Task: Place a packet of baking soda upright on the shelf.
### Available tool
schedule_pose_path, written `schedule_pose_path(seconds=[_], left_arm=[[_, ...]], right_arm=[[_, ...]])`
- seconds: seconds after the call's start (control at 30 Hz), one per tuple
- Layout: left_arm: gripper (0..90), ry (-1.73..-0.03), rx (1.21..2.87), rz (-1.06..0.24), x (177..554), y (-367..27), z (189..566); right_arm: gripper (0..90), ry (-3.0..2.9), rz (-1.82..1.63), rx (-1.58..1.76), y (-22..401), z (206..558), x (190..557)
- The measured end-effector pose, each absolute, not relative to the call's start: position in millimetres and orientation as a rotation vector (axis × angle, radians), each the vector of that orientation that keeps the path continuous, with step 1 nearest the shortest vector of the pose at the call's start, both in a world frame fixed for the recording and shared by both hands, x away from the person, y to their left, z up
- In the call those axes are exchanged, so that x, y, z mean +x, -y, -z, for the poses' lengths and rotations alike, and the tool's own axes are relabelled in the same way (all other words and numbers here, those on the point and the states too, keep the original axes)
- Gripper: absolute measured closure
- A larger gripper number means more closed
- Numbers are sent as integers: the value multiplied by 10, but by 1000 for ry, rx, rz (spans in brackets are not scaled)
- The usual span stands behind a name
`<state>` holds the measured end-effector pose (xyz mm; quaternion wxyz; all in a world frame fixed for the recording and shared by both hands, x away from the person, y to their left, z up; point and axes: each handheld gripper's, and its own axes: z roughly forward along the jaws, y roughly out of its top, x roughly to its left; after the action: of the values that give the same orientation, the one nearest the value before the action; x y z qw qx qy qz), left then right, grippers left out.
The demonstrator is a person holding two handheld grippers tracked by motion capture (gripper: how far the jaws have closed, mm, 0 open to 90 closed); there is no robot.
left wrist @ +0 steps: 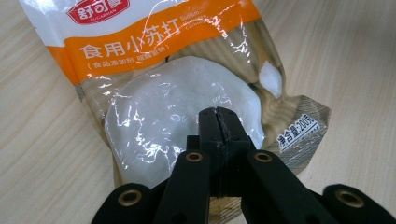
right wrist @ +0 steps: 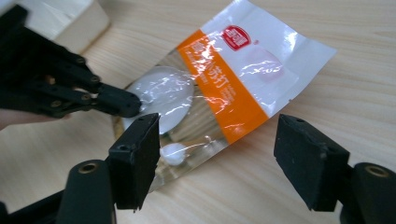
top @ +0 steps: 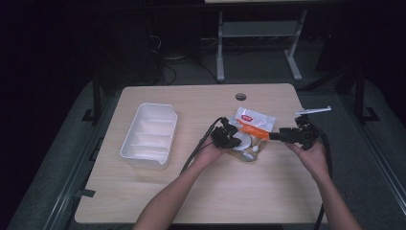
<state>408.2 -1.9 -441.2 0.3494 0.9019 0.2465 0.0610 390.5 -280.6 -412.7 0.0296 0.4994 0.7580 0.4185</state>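
Glossy plastic pouch (top: 250,130) of white powder lies flat on the table (top: 191,191), well right of the white tray (top: 149,135). Left gripper (left wrist: 219,122) — jaws closed together, tips resting over the powder lump at the pouch's near end; whether film is pinched between them I cannot tell. Right gripper (right wrist: 219,154) — jaws wide apart, nothing between, just beside the pouch. Risk: slick film slips free, or the tips puncture it and powder spills.

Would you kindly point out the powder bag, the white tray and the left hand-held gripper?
powder bag (right wrist: 224,84): right gripper view, orange band.
white tray (top: 125,148): high view, left rim.
left hand-held gripper (left wrist: 218,122): left gripper view, closed jaw tips.
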Motion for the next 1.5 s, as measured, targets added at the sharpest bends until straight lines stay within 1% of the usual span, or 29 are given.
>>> schedule_pose_path(seconds=[0.1,0.17,0.3,0.57,0.63,0.7,0.83,0.9,1.03,1.07,1.17,1.3,1.5], left_arm=[[899,-648,2328,-149,4081,5,4423],[899,-659,2309,-129,4084,-17,4440],[900,-657,2307,-131,4081,-20,4447],[900,-656,2309,-134,4078,-23,4449],[900,-658,2306,-139,4072,-23,4451],[900,-661,2301,-144,4065,-24,4455],[900,-659,2304,-145,4062,-28,4457],[900,-658,2304,-148,4059,-25,4457],[900,-654,2310,-136,4060,-35,4463],[900,-654,2310,-136,4060,-35,4463],[900,-656,2301,-139,4043,-46,4476],[900,-653,2298,-165,4022,-32,4481],[900,-660,2292,-152,4035,-42,4487]], right_arm=[[313,-2322,-1293,1550,2787,4144,3965],[301,-2348,-1251,1616,2768,4182,4054],[312,-2338,-1212,1677,2750,4262,4168],[315,-2324,-1210,1753,2737,4424,4260],[341,-2338,-1233,1767,2694,4483,4289],[425,-2355,-1248,1760,2662,4518,4308],[566,-2389,-1223,1745,2585,4576,4329],[668,-2395,-1246,1730,2563,4565,4321],[843,-2395,-1334,1655,2543,4475,4280],[861,-2396,-1353,1628,2538,4453,4267],[852,-2397,-1384,1615,2529,4436,4256],[748,-2394,-1404,1650,2517,4491,4295],[717,-2402,-1389,1710,2449,4623,4374]])
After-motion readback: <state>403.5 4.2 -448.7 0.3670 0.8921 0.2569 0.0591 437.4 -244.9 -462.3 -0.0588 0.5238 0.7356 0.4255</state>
